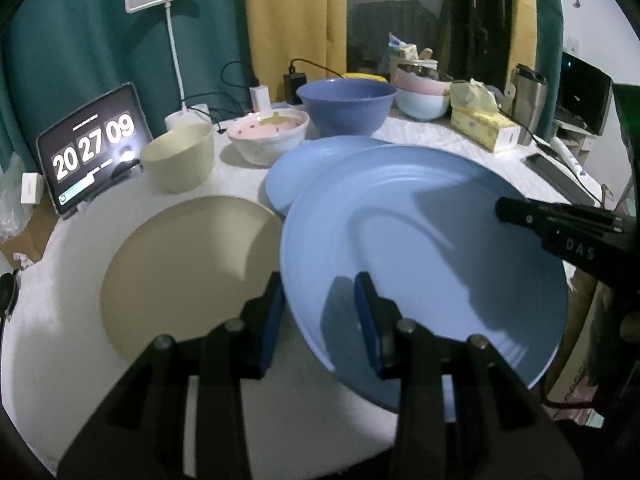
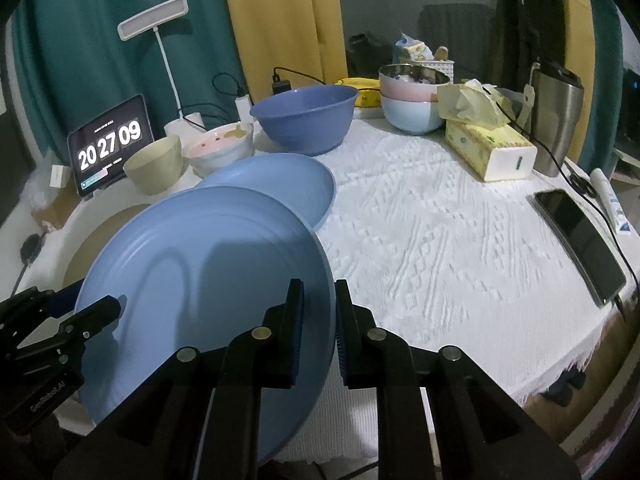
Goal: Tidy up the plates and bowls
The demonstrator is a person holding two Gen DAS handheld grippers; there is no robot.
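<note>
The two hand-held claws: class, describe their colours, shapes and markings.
Left claw: matte black angular linkage arms with round silver pivot pins, two flat fingers faced with dark blue pads; white "GenRobot.AI" lettering shows on its body in the right wrist view. Right claw: the same black build, silver pins and ribbed blue pads.

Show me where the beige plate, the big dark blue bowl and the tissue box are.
Beige plate (image 1: 180, 264): left wrist view, bare middle of its face.
Dark blue bowl (image 2: 304, 126): right wrist view, front outer wall.
Tissue box (image 2: 486, 148): right wrist view, yellow side panel.
</note>
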